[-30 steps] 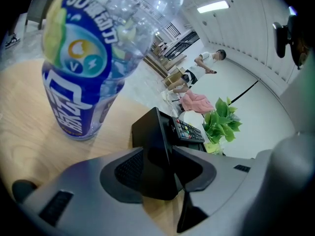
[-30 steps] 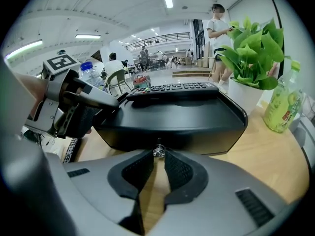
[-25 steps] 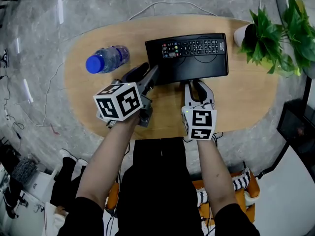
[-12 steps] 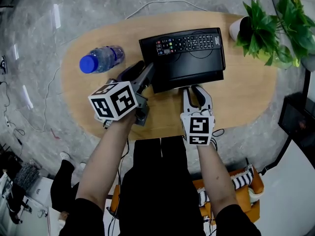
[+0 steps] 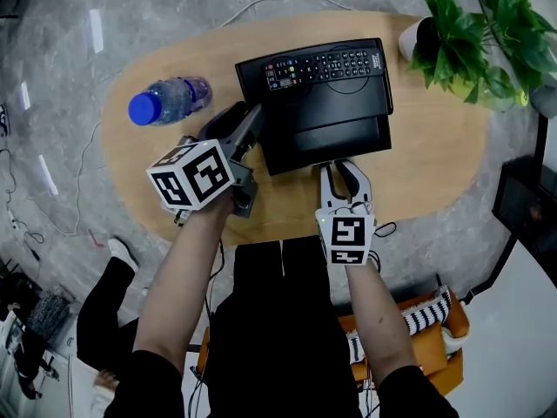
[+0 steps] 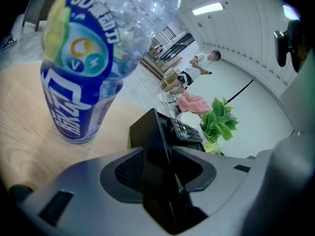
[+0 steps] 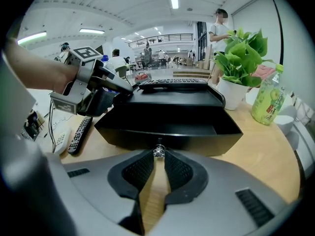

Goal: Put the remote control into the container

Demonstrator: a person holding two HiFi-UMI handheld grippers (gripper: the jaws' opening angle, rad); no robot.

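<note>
Centrally, on the oval wooden bench point(image 5: 426, 172), stands the black container point(image 5: 335, 103), a low box with a drawer point(image 5: 326, 142) that projects partway from its near face. The remote control point(image 5: 324, 64) lies flat on the container's top, buttons up, lengthwise along the far edge; it is outside the drawer and touched by neither claw. The left claw point(image 5: 252, 120) reaches in from the near left and is clamped on the container's left edge: the left gripper view shows the thin black wall pinched between the two dark pads, with the remote visible on the top beyond it. The right claw point(image 5: 345, 165) approaches the drawer front squarely from the near side. In the right gripper view its jaws stand narrow, the tips closed around the small silver knob point(image 7: 158, 151) at the middle of the drawer front, with bare bench wood showing in the slim gap behind the tips. The same view shows the drawer's dark interior open above the knob. A water bottle point(image 5: 170, 100) with a blue cap and blue label stands on the bench to the left of the container, near the left claw but apart from it. A green plant point(image 5: 474, 37) in a white pot point(image 5: 411, 35) occupies the far right end of the bench, just beside the container's far right corner. Grey stone floor point(image 5: 174, 7) surrounds the bench, with a thin pale cable point(image 5: 287, 3) trailing across it beyond the far edge.
</note>
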